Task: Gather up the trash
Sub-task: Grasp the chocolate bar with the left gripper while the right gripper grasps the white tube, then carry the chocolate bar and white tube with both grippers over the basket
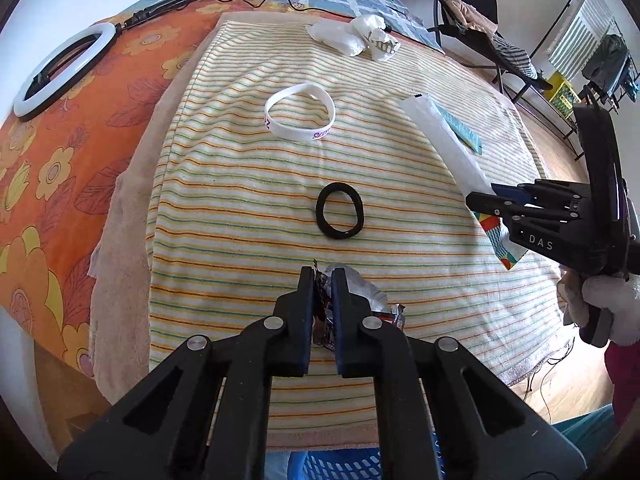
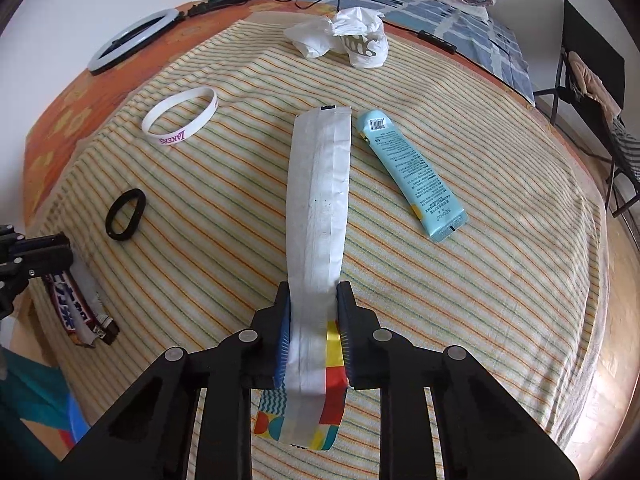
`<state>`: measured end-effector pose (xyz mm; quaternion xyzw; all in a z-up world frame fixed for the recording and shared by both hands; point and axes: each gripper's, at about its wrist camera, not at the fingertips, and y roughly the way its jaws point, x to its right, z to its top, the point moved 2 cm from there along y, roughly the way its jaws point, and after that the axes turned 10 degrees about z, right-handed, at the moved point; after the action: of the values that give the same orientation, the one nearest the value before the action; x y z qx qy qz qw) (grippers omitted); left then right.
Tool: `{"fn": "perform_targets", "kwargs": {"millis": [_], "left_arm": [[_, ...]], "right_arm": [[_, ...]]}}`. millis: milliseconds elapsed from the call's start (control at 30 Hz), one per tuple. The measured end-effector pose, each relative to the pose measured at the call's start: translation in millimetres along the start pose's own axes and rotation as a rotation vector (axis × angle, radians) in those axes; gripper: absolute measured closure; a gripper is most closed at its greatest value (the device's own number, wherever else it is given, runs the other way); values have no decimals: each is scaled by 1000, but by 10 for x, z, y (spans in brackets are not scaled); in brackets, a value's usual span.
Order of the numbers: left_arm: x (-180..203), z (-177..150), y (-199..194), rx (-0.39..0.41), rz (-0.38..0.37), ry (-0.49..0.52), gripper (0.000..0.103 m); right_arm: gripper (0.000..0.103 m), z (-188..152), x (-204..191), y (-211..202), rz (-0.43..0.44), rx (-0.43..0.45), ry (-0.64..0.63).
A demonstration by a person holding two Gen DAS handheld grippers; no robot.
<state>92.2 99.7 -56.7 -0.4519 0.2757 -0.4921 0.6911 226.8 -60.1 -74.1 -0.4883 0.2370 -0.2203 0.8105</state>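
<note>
1. left gripper (image 1: pixel 323 272) clamped on a crumpled snack wrapper (image 1: pixel 362 300), foil and print bunched between the two pads, near edge of the striped towel (image 1: pixel 240 208).
2. right gripper (image 2: pixel 313 292) closed around a long white packet (image 2: pixel 318 200), pads pressing its near end where the colourful printed part (image 2: pixel 332 412) begins; rest of the packet stretched away across the towel.
3. seen from the left wrist, same right gripper (image 1: pixel 476 200) coming in from the right edge, pinching that packet (image 1: pixel 440 140) at its lower end.
4. seen from the right wrist, left gripper (image 2: pixel 60 256) at the far left edge with the snack wrapper (image 2: pixel 80 312) hanging from it.
5. lying loose on the towel: black hair tie (image 1: pixel 339 211) just beyond the left fingertips, white wristband (image 1: pixel 300 118) further off, crumpled white plastic bag (image 1: pixel 356 38) at the far edge, light blue tube (image 2: pixel 412 176) just beside the white packet.
6. nothing standing between either gripper and its piece.
7. off the towel: white ring light (image 1: pixel 60 72) on the orange flowered sheet (image 1: pixel 48 152), blue basket (image 1: pixel 340 464) below the near edge.
8. both grippers pointing steeply down at the bed; gloved hand (image 1: pixel 608 300) wrapped around the right gripper's handle.
</note>
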Motion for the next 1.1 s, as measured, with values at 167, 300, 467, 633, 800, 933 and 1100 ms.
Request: {"fn": "perform_targets", "kwargs": {"millis": [167,300,467,633,800,933,1100], "left_arm": [[42,37,-178,46,-15,10,97],[90,39,-279,70,-22,22,97],[120,15,-410,100,-37,30,97],[178,-67,-561,123,-56,48,97],[285,-208,-728,156,-57,91,97],[354,-382,-797,157,-63,112,97],[416,-633,-810,134,-75,135,97]], "right_arm": [[86,-104,32,-201,22,48,58],[86,-221,0,-412,46,77,84],[86,-471,-117,-701,99,116,117],[86,-737,-289,-937,144,139,131],[86,-1051,-483,-1082,202,135,136],[86,-1349,-643,-1106,243,111,143],[86,-1654,-830,-1088,285,69,130]]}}
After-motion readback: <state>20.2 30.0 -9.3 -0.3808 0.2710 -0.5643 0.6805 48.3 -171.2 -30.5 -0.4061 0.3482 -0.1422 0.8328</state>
